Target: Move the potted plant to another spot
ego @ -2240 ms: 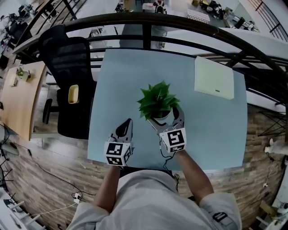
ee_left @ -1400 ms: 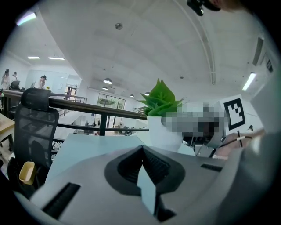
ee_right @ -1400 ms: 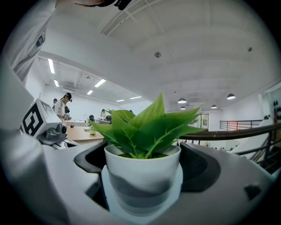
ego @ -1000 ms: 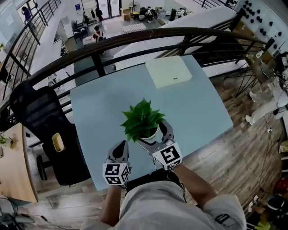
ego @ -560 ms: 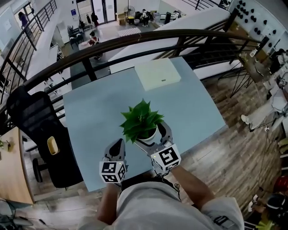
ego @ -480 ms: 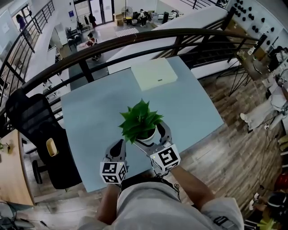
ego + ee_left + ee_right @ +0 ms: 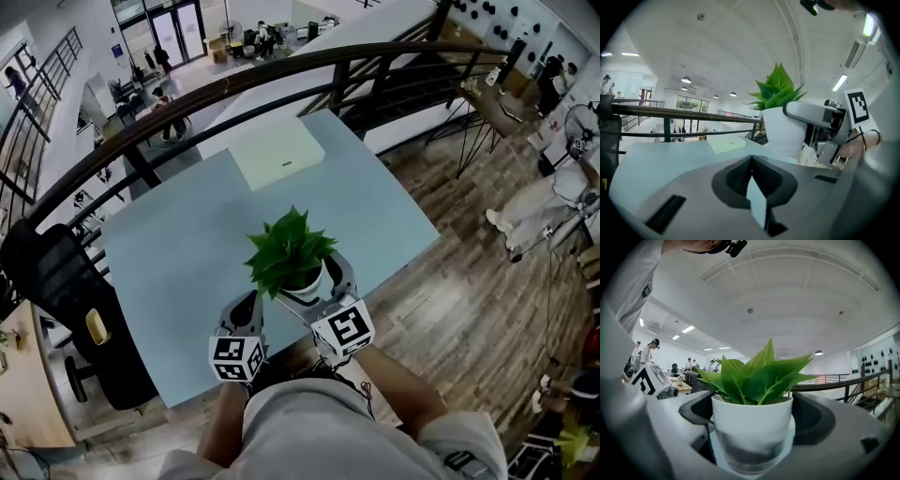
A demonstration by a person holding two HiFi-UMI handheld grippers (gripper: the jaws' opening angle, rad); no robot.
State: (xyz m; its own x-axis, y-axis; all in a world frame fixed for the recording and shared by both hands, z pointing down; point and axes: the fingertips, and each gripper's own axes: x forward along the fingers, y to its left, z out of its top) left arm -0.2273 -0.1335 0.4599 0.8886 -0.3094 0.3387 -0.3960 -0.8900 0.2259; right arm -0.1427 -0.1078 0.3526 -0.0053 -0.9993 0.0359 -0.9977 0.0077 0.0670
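The potted plant (image 7: pixel 291 255), green leaves in a white pot (image 7: pixel 752 425), sits between the jaws of my right gripper (image 7: pixel 314 283), which is shut on the pot's sides. It hangs over the near edge of the light blue table (image 7: pixel 178 253). Whether the pot's base touches the table is hidden. My left gripper (image 7: pixel 246 309) is just left of the pot, shut and empty. In the left gripper view the shut left gripper (image 7: pixel 751 161) points past the pot (image 7: pixel 783 133) and the right gripper (image 7: pixel 820 119) on its right.
A flat white box (image 7: pixel 277 152) lies at the table's far side. A dark metal railing (image 7: pixel 234 80) curves behind the table. A black office chair (image 7: pixel 47 281) stands at the left. Wooden floor (image 7: pixel 469 281) lies to the right of the table.
The table, box and chair have slid left and turned in the head view. The plant and both grippers keep their places in the view, the right still shut on the pot.
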